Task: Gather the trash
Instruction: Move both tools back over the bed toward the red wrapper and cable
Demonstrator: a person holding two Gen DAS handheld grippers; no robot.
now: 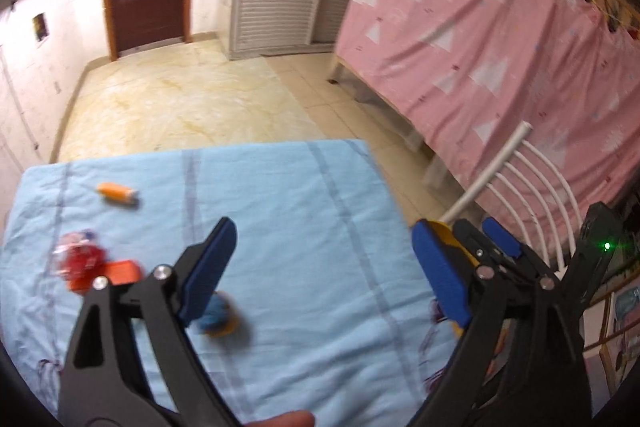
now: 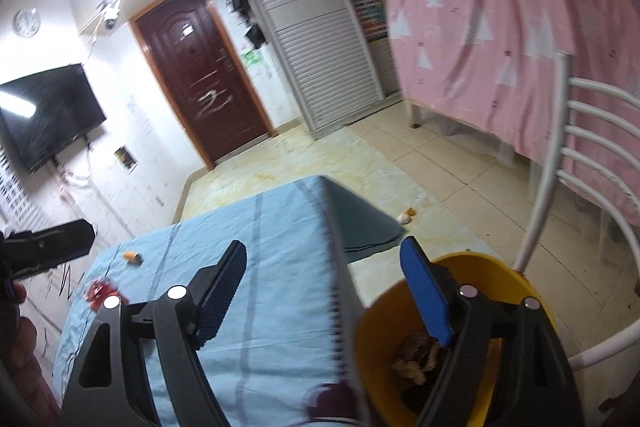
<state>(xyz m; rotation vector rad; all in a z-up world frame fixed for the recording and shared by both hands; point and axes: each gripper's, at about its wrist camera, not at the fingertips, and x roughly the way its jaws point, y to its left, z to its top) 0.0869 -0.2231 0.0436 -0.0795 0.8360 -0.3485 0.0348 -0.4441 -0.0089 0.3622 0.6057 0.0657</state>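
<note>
- Nearest the lens: left tool [image 1: 324, 267], black arms and blue pads spread wide, nothing between them; a fingertip of the holding hand [image 1: 286, 419] at the bottom edge.
- Right tool [image 2: 324, 283] likewise spread wide and empty, one pad over the cloth, the other over the bucket mouth; in the left wrist view seen just past the left tool's right pad.
- Beneath both tools: worktop [image 1: 288, 187] draped in pale blue striped cloth, its far corner ahead of the right tool.
- Right of the right tool, below its right pad: yellow bucket [image 2: 500, 279] on the floor beside the worktop, brownish crumpled scraps [image 2: 416, 355] in the bottom.
- Further right of the bucket: white metal chair [image 2: 592, 155], and behind it a pink tree-print curtain [image 2: 500, 7].
- Left of the left tool's left pad, on the cloth: red and clear crinkled wrapper [image 1: 78, 253], touching an orange piece [image 1: 120, 273] beside it.
- Ahead of that, further from the left tool: small orange and white tube-like item [image 1: 118, 194], lying flat, well apart from the wrapper.
- Just under the left pad: blurred blue and yellow object [image 1: 220, 319], too smeared to identify.
- On the floor ahead of the bucket, beyond the worktop's corner: small pale scrap [image 2: 407, 215].
</note>
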